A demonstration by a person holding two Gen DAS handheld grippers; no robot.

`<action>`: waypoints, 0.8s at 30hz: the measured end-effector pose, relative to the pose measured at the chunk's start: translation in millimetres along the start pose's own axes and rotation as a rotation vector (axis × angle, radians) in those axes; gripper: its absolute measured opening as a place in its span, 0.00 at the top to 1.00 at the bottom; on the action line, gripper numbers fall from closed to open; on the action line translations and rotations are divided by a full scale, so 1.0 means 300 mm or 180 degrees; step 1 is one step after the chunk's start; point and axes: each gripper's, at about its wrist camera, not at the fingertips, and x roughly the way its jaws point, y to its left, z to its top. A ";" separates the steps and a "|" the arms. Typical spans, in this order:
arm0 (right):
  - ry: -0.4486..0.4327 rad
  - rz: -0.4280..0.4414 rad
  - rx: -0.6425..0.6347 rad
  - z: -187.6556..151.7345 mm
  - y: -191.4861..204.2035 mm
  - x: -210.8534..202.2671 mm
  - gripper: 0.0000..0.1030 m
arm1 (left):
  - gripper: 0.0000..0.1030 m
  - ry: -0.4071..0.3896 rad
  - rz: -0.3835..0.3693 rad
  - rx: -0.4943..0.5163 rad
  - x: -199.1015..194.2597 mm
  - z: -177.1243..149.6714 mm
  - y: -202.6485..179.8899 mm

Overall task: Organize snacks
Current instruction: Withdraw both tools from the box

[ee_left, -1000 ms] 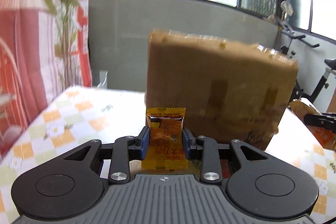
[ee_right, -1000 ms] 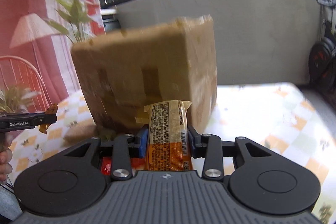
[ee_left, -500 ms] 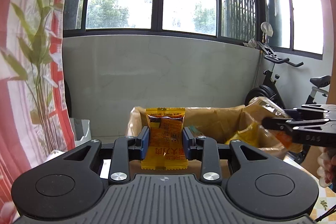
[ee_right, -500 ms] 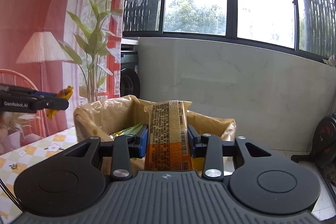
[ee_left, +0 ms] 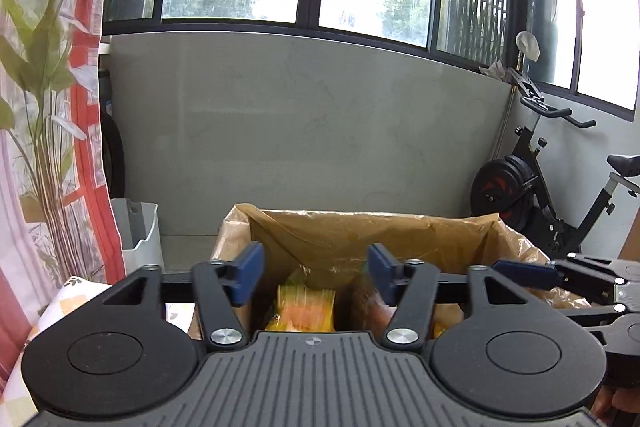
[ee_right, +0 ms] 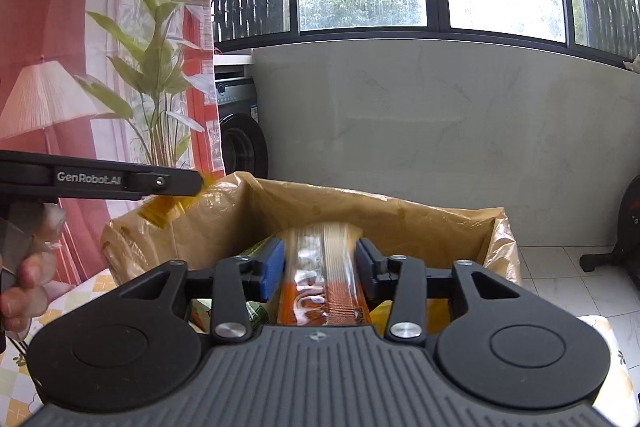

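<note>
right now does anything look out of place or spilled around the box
Nothing looks spilled or damaged. The plastic-lined brown cardboard box sits upright, snacks inside. Both grippers are opening over it: a blurred yellow-orange packet is dropping below the left gripper, and a blurred orange wrapped bar slips between the right gripper pads.

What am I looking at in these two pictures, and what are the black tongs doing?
A person holds a pair of tongs in each hand; a camera on each looks along its fingers. Both hover over a lined cardboard box standing on a checked tablecloth. The left tongs are opening, nothing between them; a blurred yellow snack packet shows below, inside the box. The right tongs are opening too, with a blurred orange snack bar still between them, apparently slipping free.
</note>
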 end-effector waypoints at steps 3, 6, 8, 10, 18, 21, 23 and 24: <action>-0.0038 0.0007 0.0020 -0.006 -0.007 -0.027 0.42 | 0.36 0.0080 0.0041 0.0060 -0.001 -0.024 0.007; -0.0075 0.0054 0.0172 -0.006 -0.017 -0.062 0.34 | 0.26 0.0152 0.0133 0.0017 -0.022 -0.038 0.021; -0.0124 0.0078 0.0211 -0.008 -0.015 -0.097 0.25 | 0.16 0.0119 0.0149 0.0024 -0.054 -0.046 0.023; -0.0165 0.0048 0.0190 -0.013 -0.008 -0.128 0.19 | 0.13 0.0050 0.0167 0.0052 -0.089 -0.053 0.022; -0.0262 -0.0191 0.0244 -0.048 0.021 -0.233 0.02 | 0.10 -0.0064 0.0309 0.0252 -0.232 -0.077 0.007; -0.0286 -0.0262 0.0320 -0.073 0.032 -0.274 0.00 | 0.10 -0.0067 0.0381 0.0310 -0.292 -0.100 -0.005; -0.0306 -0.0235 0.0368 -0.096 0.036 -0.303 0.00 | 0.10 -0.0070 0.0338 0.0286 -0.324 -0.112 -0.003; -0.0338 -0.0212 0.0393 -0.109 0.038 -0.320 0.00 | 0.10 -0.0069 0.0300 0.0249 -0.346 -0.120 0.005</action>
